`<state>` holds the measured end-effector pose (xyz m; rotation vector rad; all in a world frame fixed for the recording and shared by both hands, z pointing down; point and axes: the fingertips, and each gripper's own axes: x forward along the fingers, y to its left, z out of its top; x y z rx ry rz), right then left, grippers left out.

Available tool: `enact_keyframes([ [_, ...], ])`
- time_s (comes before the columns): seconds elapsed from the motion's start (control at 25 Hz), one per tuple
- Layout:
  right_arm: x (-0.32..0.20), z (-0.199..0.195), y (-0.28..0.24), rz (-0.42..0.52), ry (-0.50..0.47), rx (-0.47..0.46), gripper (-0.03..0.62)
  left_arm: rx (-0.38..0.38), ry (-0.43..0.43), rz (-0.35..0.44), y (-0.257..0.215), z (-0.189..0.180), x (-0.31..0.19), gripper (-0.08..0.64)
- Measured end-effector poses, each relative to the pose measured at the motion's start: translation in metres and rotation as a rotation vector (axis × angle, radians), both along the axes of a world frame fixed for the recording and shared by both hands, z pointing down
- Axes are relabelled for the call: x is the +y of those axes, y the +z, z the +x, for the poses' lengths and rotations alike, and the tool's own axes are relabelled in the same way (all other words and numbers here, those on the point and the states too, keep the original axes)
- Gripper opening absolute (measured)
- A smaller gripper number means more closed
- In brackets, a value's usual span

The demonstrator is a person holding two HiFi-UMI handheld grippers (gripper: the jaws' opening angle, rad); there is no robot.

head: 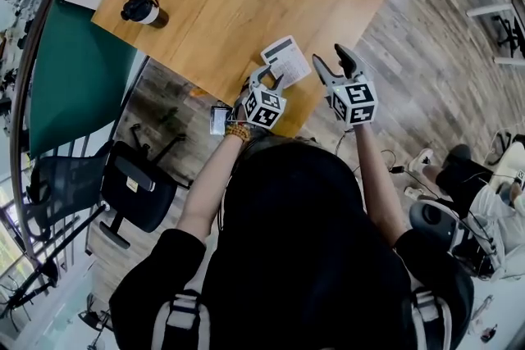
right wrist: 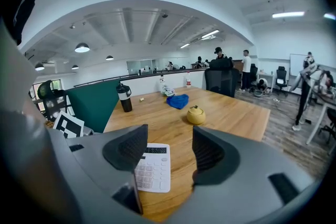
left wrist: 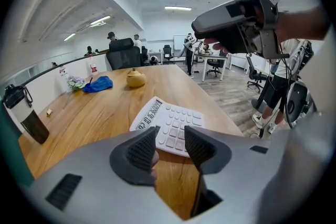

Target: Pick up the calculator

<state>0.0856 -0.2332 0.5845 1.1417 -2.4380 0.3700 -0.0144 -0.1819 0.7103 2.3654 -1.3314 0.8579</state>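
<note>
Calculator (left wrist: 173, 115) lies just beyond the left gripper (left wrist: 170, 136), jaws wide, empty (right gripper (right wrist: 169, 136) likewise).

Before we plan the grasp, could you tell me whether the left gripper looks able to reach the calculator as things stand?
Probably yes. The left gripper has its jaws apart and empty, aimed at the near edge of the calculator, which lies flat on the table with nothing in between.

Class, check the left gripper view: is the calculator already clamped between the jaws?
No: the left hand-held gripper has its jaws apart, and the calculator lies flat on the table beyond them.
</note>
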Motion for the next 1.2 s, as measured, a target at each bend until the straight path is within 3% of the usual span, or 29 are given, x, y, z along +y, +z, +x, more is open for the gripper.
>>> enact_keyframes([
  [0.88, -0.002, -0.012, 0.027, -0.078, 0.000, 0.024, 0.285, -0.026, 0.048, -0.136, 0.036, -0.007, -0.007, 0.181],
  [1.2, -0.004, -0.011, 0.032, -0.092, 0.005, 0.025, 0.285, -0.022, 0.034, -0.126, 0.034, -0.005, -0.013, 0.169],
])
